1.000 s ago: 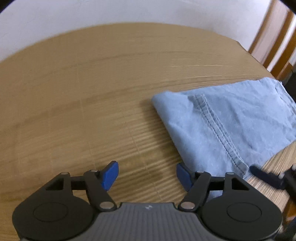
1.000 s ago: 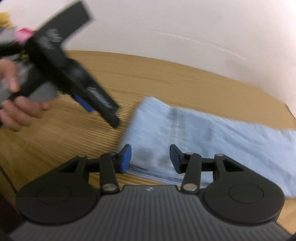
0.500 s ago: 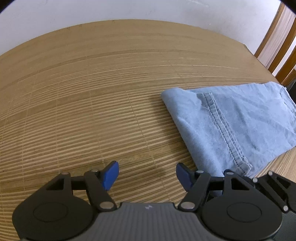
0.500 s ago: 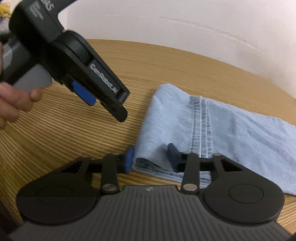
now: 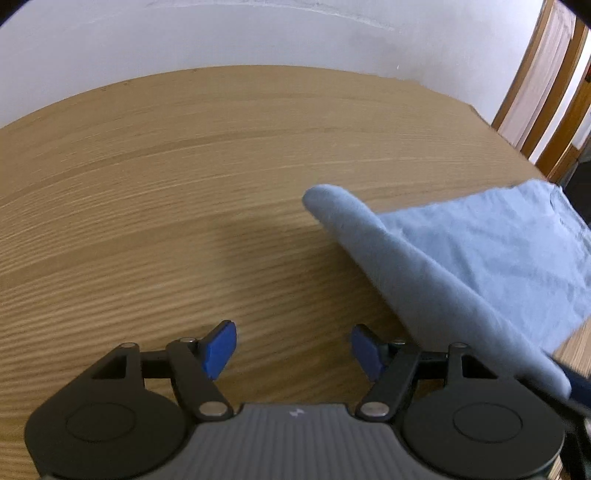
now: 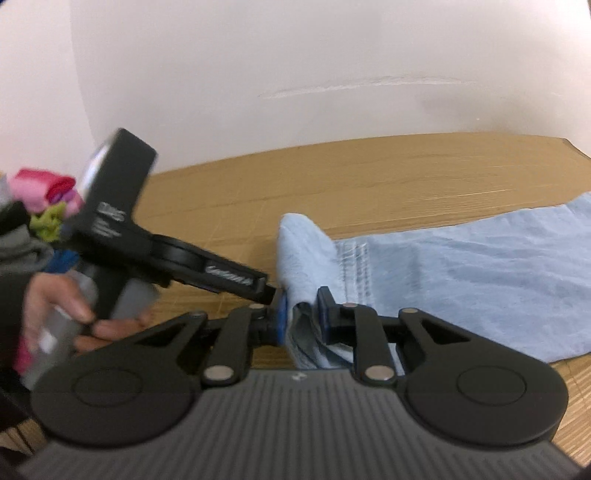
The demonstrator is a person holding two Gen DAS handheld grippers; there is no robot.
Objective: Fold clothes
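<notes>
- Two grippers over one wooden table, and the only garment on it is a light blue denim piece spread toward the right side, reaching the table's near edge.
- right gripper: jaws closing, blue pads squeezed on the bunched near-left corner of the denim, which is lifted off the wood and curls over into a rounded fold.
- left gripper: jaws wide apart, nothing between them, hanging over bare wood just left of the lifted fold.
- What's in the way: from the right wrist view the left gripper's finger sits right up against the right one's left pad, so it's tight at that corner. The person's hand is wrapped round the left handle.
- Off to the far left there's a pile of pink and green fabric, blurry.
- White wall along the table's far edge, wooden door frame past the right corner.
- Loads of open tabletop left and beyond the denim.
</notes>
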